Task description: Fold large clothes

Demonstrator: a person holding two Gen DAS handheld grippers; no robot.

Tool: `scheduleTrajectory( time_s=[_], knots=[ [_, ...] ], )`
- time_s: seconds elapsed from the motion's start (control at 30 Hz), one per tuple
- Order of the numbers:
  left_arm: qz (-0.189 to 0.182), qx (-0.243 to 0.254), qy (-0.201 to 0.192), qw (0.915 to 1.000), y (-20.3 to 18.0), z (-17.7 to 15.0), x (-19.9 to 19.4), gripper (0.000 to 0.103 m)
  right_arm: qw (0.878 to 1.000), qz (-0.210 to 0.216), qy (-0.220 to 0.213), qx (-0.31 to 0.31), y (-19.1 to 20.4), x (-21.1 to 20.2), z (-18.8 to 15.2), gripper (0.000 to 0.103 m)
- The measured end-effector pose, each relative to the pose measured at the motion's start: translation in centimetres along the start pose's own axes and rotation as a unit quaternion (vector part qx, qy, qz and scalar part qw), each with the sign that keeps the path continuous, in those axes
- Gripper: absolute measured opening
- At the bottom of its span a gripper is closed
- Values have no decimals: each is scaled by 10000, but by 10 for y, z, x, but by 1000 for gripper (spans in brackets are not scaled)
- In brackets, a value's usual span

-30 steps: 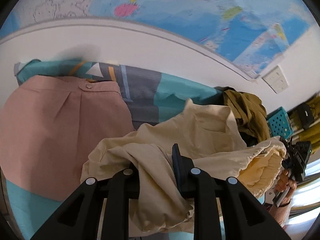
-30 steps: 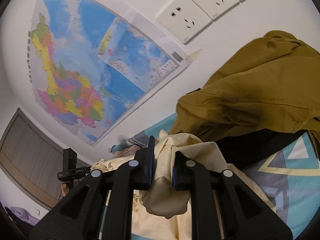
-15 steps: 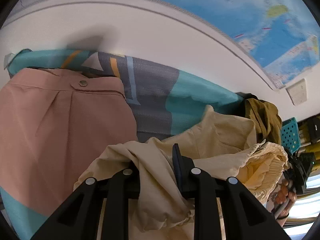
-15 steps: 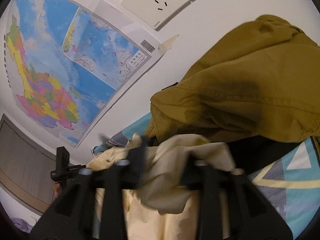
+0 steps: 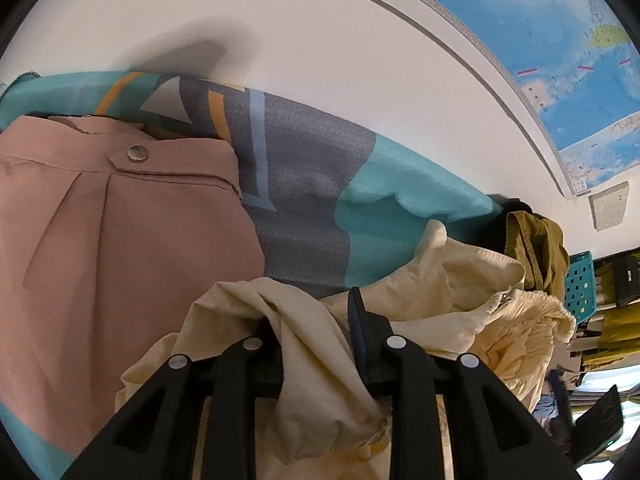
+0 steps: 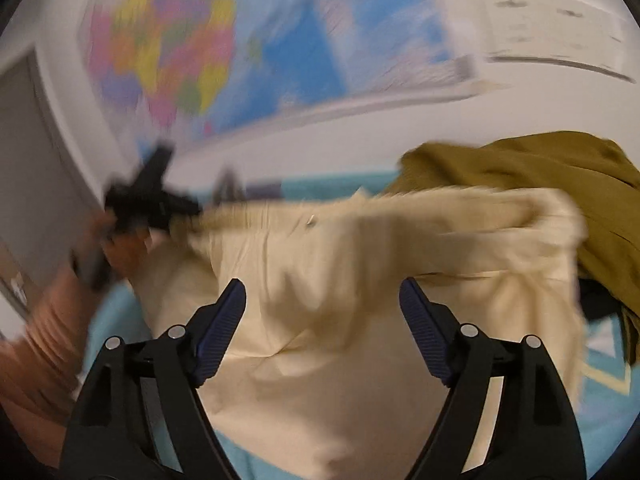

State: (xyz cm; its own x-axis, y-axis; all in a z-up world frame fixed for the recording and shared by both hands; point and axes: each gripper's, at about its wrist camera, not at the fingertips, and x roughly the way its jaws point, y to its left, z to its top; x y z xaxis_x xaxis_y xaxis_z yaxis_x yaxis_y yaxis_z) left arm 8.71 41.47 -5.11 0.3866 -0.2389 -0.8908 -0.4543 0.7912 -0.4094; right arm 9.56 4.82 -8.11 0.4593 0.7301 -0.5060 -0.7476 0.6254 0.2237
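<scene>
Left tongs (image 5: 316, 340): clamped on a bunched fold of the cream garment (image 5: 436, 284), cloth pinched between the dark pads and spilling out below them. Right tongs (image 6: 322, 328): jaws have just been opening and now stand wide, pads clear of the cloth on both sides; the cream garment (image 6: 360, 280) lies loose under and ahead of them, nothing gripped. The right wrist view is motion-blurred, so fine detail there is unreliable. Location of garment: crumpled on the bed, on a teal and grey patterned bedspread (image 5: 320, 168), with one end lifted by the left tongs. A gathered, elasticated edge (image 5: 528, 320) shows at the right of the left wrist view, probably a waistband or cuff; which one cannot be told. Neighbours: pink trousers (image 5: 120, 240) with a metal button lie flat to the left, apart from the cream piece; an olive garment (image 6: 540, 184) is heaped by the wall, touching or overlapping the cream cloth at its far edge. A world map (image 5: 560, 60) hangs on the wall behind. Handling judgement: thin woven cloth, light, fully limp, no stiffness to hold a shape, so it will sag and wrinkle from any single pinch point. Not fragile, not notably slippery, though a thick bunch can creep out of the pads. Best hold is likely on the seamed or gathered edge, at two well-separated corners, to spread it flat before folding. Risk: dragging the olive piece along.
</scene>
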Motion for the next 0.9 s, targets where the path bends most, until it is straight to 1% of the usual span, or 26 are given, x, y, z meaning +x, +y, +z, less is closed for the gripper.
scheduleTrajectory(
  time_s=[0.03, 0.07, 0.1, 0.13, 0.17, 0.2, 0.27, 0.3, 0.33, 0.37, 0.4, 0.43, 0.47, 0.5, 0.53, 0.6, 0.67, 0.73, 0.77, 0.8, 0.83, 0.87, 0.9],
  knots=[
    [-17, 11, -15, 10000, 0, 0, -1, 24, 9997, -59, 183, -148, 7, 17, 0, 78],
    [-43, 9, -22, 10000, 0, 0, -1, 26, 9992, -126, 289, -253, 11, 29, 1, 72],
    [-86, -20, -22, 10000, 0, 0, -2, 28, 9977, -342, 377, -455, 16, 42, 2, 56],
    [-163, -53, -42, 9998, 1, -1, -4, 29, 9957, -532, 420, -638, 20, 53, 3, 47],
    [-197, -74, -73, 9998, 0, -2, -7, 32, 9940, -642, 452, -756, 20, 61, 4, 32],
    [-234, -90, -119, 9996, 0, -4, -12, 36, 9943, -614, 452, -744, 18, 65, 6, 18],
    [-401, 29, -288, 9988, -5, -10, -26, 41, 9963, -542, 351, -568, 9, 66, 13, 5],
    [-457, 113, -409, 9981, -7, -14, -34, 44, 9969, -546, 252, -503, 6, 63, 17, 3],
    [-531, 201, -533, 9970, -10, -19, -42, 47, 9976, -539, 90, -428, 3, 58, 24, 2],
    [-660, 373, -700, 9947, -15, -25, -55, 54, 9977, -544, 11, -401, 1, 56, 29, 2],
    [-720, 482, -819, 9929, -17, -29, -62, 63, 9982, -505, -88, -313, -1, 53, 37, 2],
    [-747, 708, -1081, 9888, -22, -36, -74, 67, 9983, -495, -125, -280, -3, 53, 41, 2],
    [-697, 915, -1305, 9847, -26, -42, -83, 68, 9979, -556, -152, -298, -3, 57, 46, 2],
    [-655, 1060, -1456, 9815, -30, -46, -87, 71, 9975, -620, -125, -325, -3, 62, 48, 2],
    [-738, 1219, -1544, 9777, -32, -51, -90, 71, 9974, -664, -75, -279, -2, 70, 51, 2],
    [-908, 1505, -1460, 9735, -38, -58, -82, 72, 9972, -708, 151, -192, -7, 92, 53, 3],
    [-734, 1709, -1272, 9743, -43, -63, -63, 72, 9963, -794, 289, -132, -14, 108, 52, 4],
    [-484, 1955, -807, 9762, -51, -69, -27, 71, 9958, -792, 460, -70, -17, 118, 49, 5],
    [-351, 2018, -681, 9764, -53, -70, -16, 69, 9960, -762, 463, -29, -18, 117, 48, 7],
    [-75, 2060, -582, 9768, -54, -71, 0, 68, 9968, -670, 438, -11, -19, 112, 48, 13],
    [200, 2066, -552, 9767, -54, -70, 12, 67, 9972, -620, 416, -7, -19, 105, 48, 17],
    [310, 2038, -567, 9769, -53, -68, 17, 62, 9976, -594, 345, 11, -19, 92, 47, 30],
    [331, 1993, -611, 9775, -51, -66, 18, 61, 9982, -538, 240, 48, -20, 79, 46, 50]
  ],
)
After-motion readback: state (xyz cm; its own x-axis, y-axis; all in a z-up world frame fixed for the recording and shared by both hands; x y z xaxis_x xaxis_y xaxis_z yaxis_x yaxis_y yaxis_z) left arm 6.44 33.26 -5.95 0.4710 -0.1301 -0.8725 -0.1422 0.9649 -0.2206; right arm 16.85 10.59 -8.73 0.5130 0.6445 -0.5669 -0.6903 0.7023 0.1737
